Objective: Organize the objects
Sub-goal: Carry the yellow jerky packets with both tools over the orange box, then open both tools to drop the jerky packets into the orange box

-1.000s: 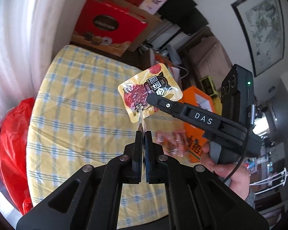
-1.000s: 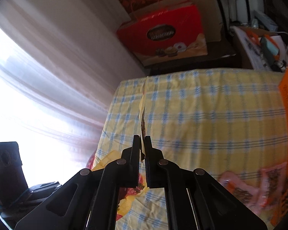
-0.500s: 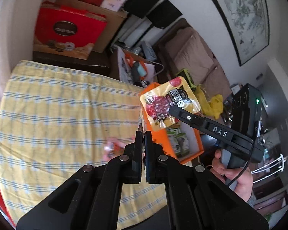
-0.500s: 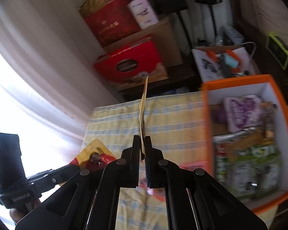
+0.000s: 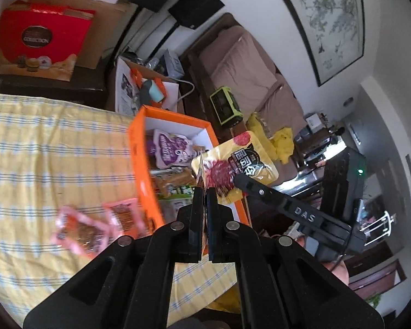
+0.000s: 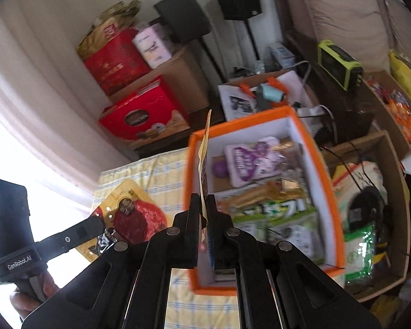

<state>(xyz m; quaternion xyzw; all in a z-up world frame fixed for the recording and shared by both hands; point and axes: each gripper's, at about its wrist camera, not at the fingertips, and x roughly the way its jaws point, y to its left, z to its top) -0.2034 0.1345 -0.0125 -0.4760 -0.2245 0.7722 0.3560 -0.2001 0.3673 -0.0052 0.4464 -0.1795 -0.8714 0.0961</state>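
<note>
My left gripper (image 5: 204, 192) is shut on a yellow sausage snack packet (image 5: 200, 175), seen edge-on between its fingers. The right wrist view shows that packet's face (image 6: 134, 211) over the checked tablecloth (image 6: 159, 170), left of the orange box. My right gripper (image 6: 204, 198) is shut on a second yellow sausage packet (image 6: 205, 142), which hangs over the orange box (image 6: 324, 181). From the left wrist view this second packet (image 5: 246, 161) is face-on above the box's right rim (image 5: 139, 164), pinched by the right gripper (image 5: 239, 179). The box holds a purple pouch (image 6: 246, 161) and green packs (image 6: 282, 213).
Two pink snack packets (image 5: 82, 230) lie blurred on the yellow checked tablecloth (image 5: 54, 150), just left of the box. A cardboard box (image 6: 397, 192) with bags stands right of the orange box. Red gift boxes (image 6: 139, 118), speakers and a sofa (image 5: 246, 74) lie beyond.
Both hands have swung to the right, from over the open tablecloth to the orange box, each still gripping its yellow packet. The box and pink packets have come into view.
</note>
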